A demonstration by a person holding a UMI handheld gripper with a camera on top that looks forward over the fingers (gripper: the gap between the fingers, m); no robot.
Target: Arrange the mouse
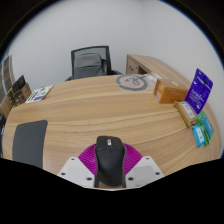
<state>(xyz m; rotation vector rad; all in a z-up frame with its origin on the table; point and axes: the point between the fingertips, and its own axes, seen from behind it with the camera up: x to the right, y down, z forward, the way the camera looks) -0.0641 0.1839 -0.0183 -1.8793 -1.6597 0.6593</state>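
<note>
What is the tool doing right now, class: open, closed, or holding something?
Tool: closed on the black mouse, both pads pressing its sides.

you're facing a curved wooden table (110, 115). a dark office chair (88, 63) stands at 12 o'clock against a plain white wall (120, 25), and a dark grey mat (28, 140) lies at 9 o'clock.

No lettering can be read anywhere on the desk (100, 115): the purple card (199, 88) shows pale marks and the green packet (202, 127) and the small box (40, 94) carry print, all too small to make out
</note>
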